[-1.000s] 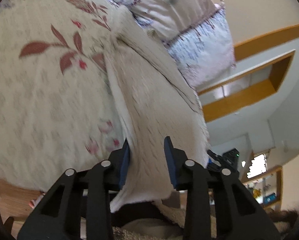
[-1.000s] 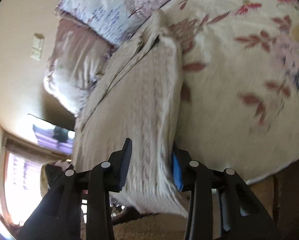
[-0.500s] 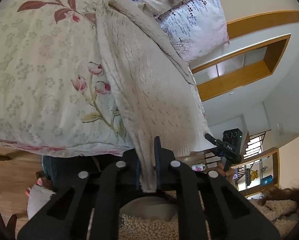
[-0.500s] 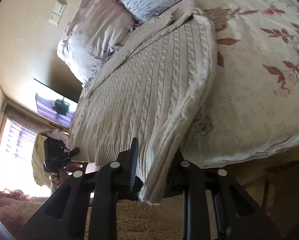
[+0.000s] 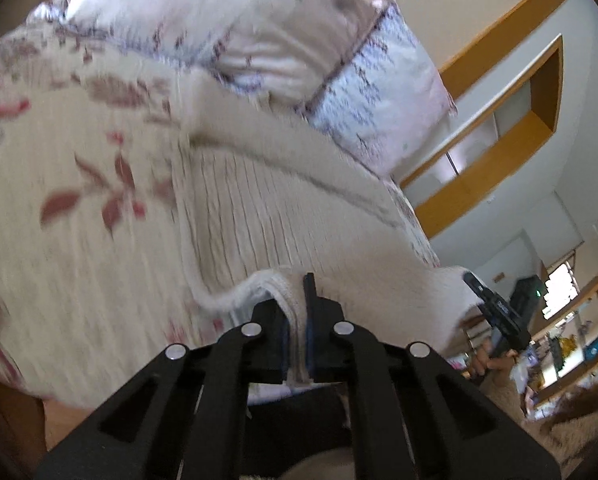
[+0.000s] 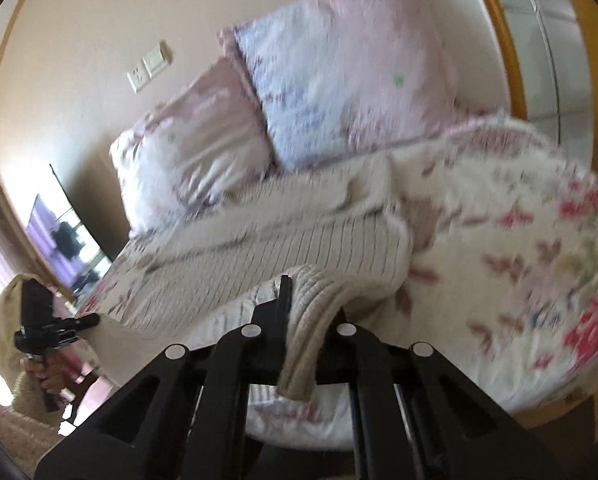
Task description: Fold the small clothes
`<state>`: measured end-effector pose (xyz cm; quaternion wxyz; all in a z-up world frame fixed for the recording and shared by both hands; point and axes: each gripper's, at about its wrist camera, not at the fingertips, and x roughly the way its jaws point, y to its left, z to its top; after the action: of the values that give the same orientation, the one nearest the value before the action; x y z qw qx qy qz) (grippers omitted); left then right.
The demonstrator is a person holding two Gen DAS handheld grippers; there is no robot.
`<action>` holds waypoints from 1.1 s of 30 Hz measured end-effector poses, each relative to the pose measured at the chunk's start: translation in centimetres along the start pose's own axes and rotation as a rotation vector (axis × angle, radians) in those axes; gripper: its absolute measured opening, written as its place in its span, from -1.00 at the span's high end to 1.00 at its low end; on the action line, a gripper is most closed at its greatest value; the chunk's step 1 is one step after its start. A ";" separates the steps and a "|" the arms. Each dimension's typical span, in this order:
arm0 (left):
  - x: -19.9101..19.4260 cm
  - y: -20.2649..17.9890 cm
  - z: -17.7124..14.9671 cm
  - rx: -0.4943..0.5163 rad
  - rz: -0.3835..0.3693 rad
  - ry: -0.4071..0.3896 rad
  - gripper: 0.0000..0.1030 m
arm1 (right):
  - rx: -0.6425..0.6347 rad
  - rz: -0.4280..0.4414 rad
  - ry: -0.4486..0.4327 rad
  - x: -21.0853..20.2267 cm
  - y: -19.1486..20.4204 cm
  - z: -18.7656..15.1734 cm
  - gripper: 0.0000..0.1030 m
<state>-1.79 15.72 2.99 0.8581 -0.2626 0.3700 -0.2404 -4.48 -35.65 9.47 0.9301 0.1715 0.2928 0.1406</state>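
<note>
A cream cable-knit sweater (image 5: 267,216) lies spread on a floral bedspread (image 5: 67,200), its far end toward the pillows. My left gripper (image 5: 297,312) is shut on the sweater's near hem, which is lifted and curls up off the bed. In the right wrist view the same sweater (image 6: 299,240) shows, and my right gripper (image 6: 311,316) is shut on the other near corner, with a ribbed strip hanging down between the fingers. Each gripper also appears small at the edge of the other's view, held by a hand (image 6: 45,376).
Two patterned pillows (image 6: 339,80) lean against the wall at the bed's head. A wooden-framed wall niche (image 5: 511,136) is at the right. The floral bedspread (image 6: 519,280) spreads to the right of the sweater. Shelves with clutter (image 5: 571,344) and a rug are beyond the bed's foot.
Both grippers went from open around the near hem to shut on it. Both then rose and rolled, lifting the hem off the bed.
</note>
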 end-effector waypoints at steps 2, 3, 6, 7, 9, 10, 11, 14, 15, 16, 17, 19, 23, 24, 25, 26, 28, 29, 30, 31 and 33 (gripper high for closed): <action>-0.2 0.0 1.2 0.000 0.023 -0.030 0.89 | -0.010 -0.011 -0.036 0.3 0.3 0.6 0.86; -0.3 0.0 2.1 -0.001 0.036 -0.052 0.89 | -0.017 -0.019 -0.048 0.4 0.6 0.8 0.86; -0.4 -0.1 3.9 0.002 0.058 -0.067 0.89 | -0.035 -0.032 -0.085 1.1 1.0 1.9 0.86; -0.3 -0.2 4.5 0.006 0.067 -0.074 0.89 | -0.039 -0.036 -0.095 1.2 1.0 2.4 0.86; 0.0 -0.5 5.8 0.017 0.078 -0.082 0.89 | -0.042 -0.041 -0.109 1.6 1.3 3.2 0.86; 0.3 -0.8 6.7 0.026 0.088 -0.088 0.89 | -0.039 -0.040 -0.115 1.9 1.3 3.7 0.86; 0.5 -1.0 7.3 0.033 0.093 -0.094 0.89 | -0.037 -0.039 -0.118 2.2 1.3 4.2 0.86; 1.3 -1.5 9.6 0.046 0.111 -0.117 0.89 | -0.039 -0.048 -0.128 3.9 1.6 6.1 0.86; 1.7 -1.6 10.4 0.047 0.115 -0.123 0.89 | -0.041 -0.053 -0.130 4.3 1.6 6.4 0.86; 2.2 -1.6 11.3 0.048 0.123 -0.131 0.89 | -0.043 -0.057 -0.135 5.0 1.6 7.2 0.86; 2.6 -1.6 12.0 0.048 0.128 -0.136 0.89 | -0.044 -0.059 -0.138 5.5 1.7 7.6 0.86; 3.8 -1.5 13.9 0.042 0.141 -0.146 0.89 | -0.053 -0.070 -0.143 7.0 1.6 8.9 0.86; 5.8 -1.3 16.9 0.028 0.148 -0.163 0.90 | -0.061 -0.091 -0.151 9.4 1.5 10.8 0.86; 6.3 -1.1 17.6 0.024 0.149 -0.169 0.89 | -0.055 -0.093 -0.152 10.1 1.3 11.2 0.86; 7.0 -1.0 18.4 0.023 0.151 -0.177 0.89 | -0.043 -0.094 -0.153 11.0 1.1 11.8 0.86; 7.8 -0.8 19.1 0.016 0.154 -0.181 0.89 | -0.030 -0.094 -0.153 11.8 0.8 12.1 0.86; 9.5 0.3 20.2 -0.018 0.155 -0.178 0.89 | 0.002 -0.103 -0.137 13.8 0.1 12.7 0.86; 10.6 1.0 20.6 -0.035 0.161 -0.171 0.89 | 0.024 -0.107 -0.118 15.1 -0.5 12.7 0.86; 11.3 1.5 20.8 -0.047 0.169 -0.163 0.89 | 0.043 -0.108 -0.101 16.1 -0.9 12.7 0.86; 12.4 2.3 20.9 -0.064 0.181 -0.150 0.89 | 0.068 -0.112 -0.066 17.5 -1.5 12.7 0.86; 14.2 3.9 20.8 -0.102 0.199 -0.117 0.89 | 0.124 -0.120 0.007 20.2 -2.9 12.3 0.86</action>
<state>23.57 15.70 5.61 0.8834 -0.2815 0.3551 -0.1194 19.16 -33.87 7.73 0.9235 0.2104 0.3137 0.0668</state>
